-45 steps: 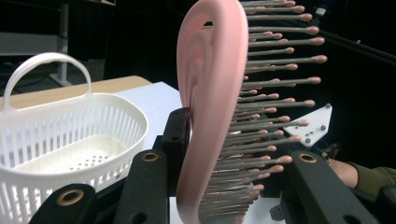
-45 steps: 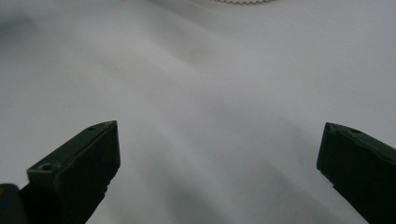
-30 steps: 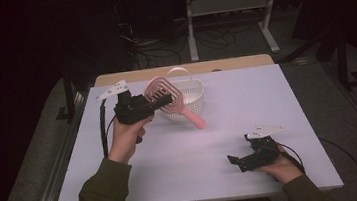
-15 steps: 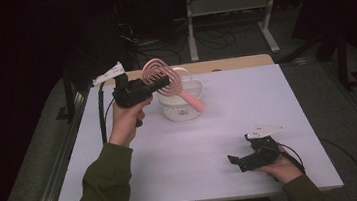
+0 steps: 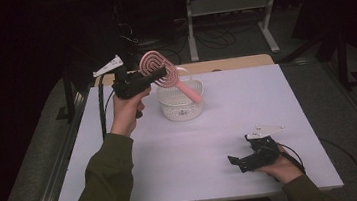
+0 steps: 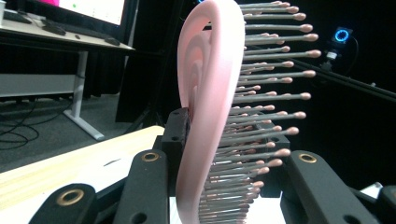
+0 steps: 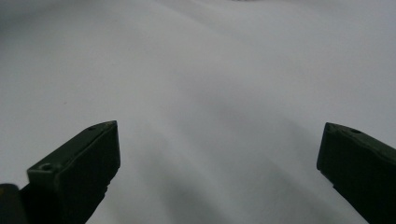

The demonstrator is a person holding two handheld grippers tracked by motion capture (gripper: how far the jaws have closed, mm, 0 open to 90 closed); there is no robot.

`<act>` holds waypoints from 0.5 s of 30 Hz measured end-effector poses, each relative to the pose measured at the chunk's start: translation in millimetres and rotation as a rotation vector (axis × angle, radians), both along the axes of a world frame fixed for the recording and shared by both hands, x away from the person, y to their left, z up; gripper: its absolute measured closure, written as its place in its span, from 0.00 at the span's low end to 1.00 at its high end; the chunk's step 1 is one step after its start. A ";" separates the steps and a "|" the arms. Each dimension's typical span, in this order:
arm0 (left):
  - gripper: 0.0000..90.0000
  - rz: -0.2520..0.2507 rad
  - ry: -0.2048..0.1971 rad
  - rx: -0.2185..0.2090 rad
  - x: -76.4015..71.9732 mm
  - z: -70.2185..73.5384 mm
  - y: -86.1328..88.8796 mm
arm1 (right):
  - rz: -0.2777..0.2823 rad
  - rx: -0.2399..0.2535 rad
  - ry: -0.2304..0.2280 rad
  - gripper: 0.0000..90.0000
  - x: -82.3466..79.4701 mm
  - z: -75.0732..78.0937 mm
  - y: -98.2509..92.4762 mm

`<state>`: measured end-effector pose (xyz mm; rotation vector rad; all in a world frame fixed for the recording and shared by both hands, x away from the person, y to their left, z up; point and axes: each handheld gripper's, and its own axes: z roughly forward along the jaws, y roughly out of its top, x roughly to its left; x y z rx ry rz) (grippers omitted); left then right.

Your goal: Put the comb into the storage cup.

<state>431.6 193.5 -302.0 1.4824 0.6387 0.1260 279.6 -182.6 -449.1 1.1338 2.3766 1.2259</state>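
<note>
A pink hairbrush (image 5: 152, 62) with a looped head and a straight handle hangs in the air above a small white slatted basket (image 5: 181, 111) at the table's far middle. My left gripper (image 5: 157, 74) is shut on the brush's head, with the handle sloping down to the right over the basket. In the left gripper view the brush (image 6: 205, 93) stands on edge between the jaws of the left gripper (image 6: 228, 161), bristles pointing right. My right gripper (image 5: 238, 163) rests on the table near the front right, open, with nothing between its jaws (image 7: 219, 144).
The white table top (image 5: 219, 126) has a wooden strip (image 5: 233, 63) along its far edge. Behind it, a metal shelf frame (image 5: 229, 4) and cables on the dark floor. A desk with a monitor (image 6: 93, 9) stands beyond the left gripper.
My left hand has lifted the brush higher above the basket and drawn it slightly farther back. The right gripper has stayed put.
</note>
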 end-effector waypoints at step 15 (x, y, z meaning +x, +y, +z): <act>0.71 0.074 0.009 -0.023 22.6 -6.5 0.6 | 0.002 0.000 0.000 0.00 0.2 -0.3 0.1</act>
